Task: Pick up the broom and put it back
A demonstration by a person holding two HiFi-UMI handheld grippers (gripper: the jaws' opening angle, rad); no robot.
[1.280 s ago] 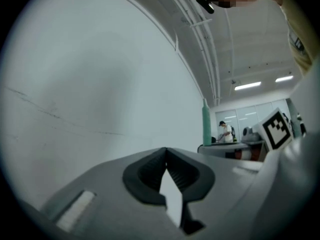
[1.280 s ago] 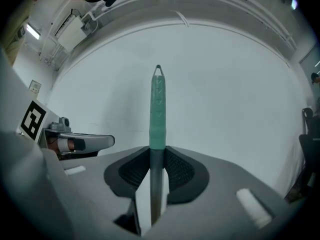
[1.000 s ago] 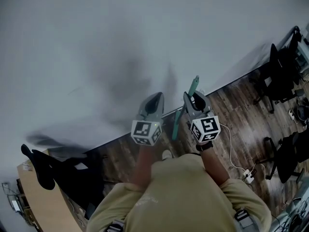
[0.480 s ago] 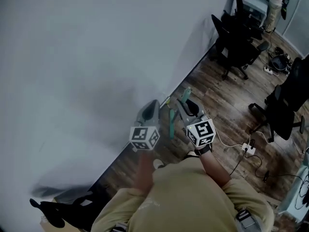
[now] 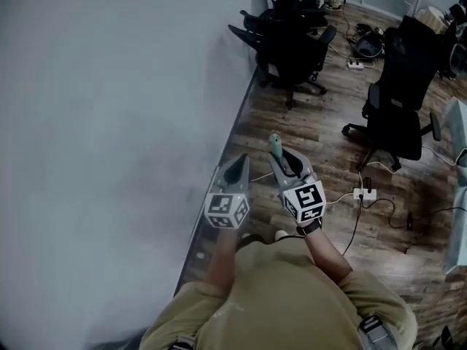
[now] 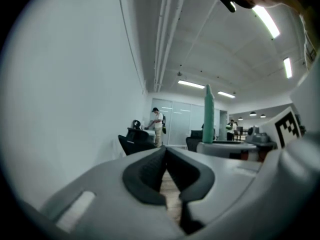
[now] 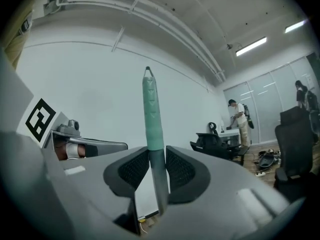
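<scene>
My right gripper [image 5: 283,162] pinches the broom [image 7: 152,119] upright by its green handle, so I can carry it along the wall [image 5: 109,122] at left, while my left gripper [image 5: 237,168] is pressed together, empty.

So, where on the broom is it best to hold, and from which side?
Take the broom on the thin grey shaft just under its green sleeve, coming level from the side: it stands upright, so the jaws close across it. The right gripper holds it this way.
</scene>
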